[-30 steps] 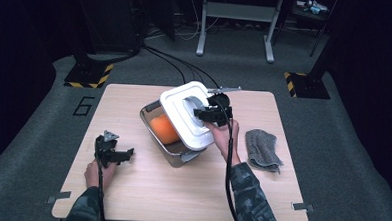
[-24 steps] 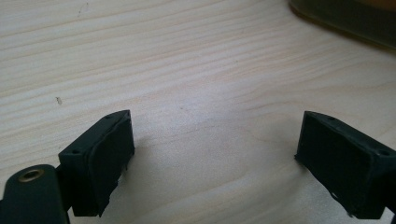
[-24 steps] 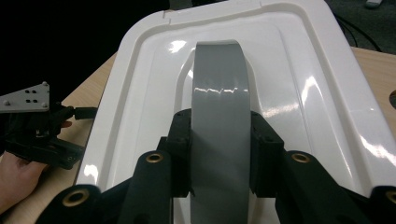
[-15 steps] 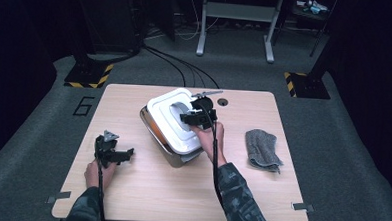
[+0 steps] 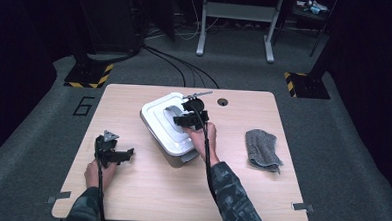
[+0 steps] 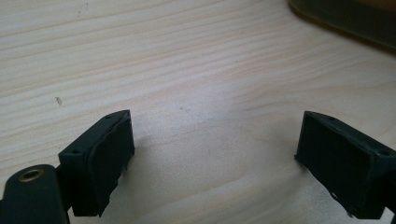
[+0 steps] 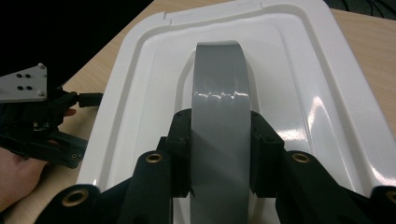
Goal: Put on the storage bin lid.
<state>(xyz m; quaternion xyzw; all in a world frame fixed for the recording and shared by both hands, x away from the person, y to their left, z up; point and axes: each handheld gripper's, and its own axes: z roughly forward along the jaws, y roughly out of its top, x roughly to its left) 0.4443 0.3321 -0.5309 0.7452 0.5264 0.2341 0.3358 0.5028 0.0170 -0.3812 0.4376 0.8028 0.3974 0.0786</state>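
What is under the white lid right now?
The white lid covers a grey container, its wall showing below the rim. Its contents are hidden. The right hand-held gripper grips the lid's grey handle.

The table [image 5: 145, 198] is evenly lit from overhead while the floor beyond, toward twelve o'clock, sinks into dark; glare streaks the grey handle [image 7: 219, 95]; pictures slightly soft

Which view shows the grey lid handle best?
The right gripper view: the grey handle runs up the middle of the white lid, with the right gripper shut on it, fingers pressing both sides. The high view shows it small, half hidden behind that gripper. The left gripper view shows table.
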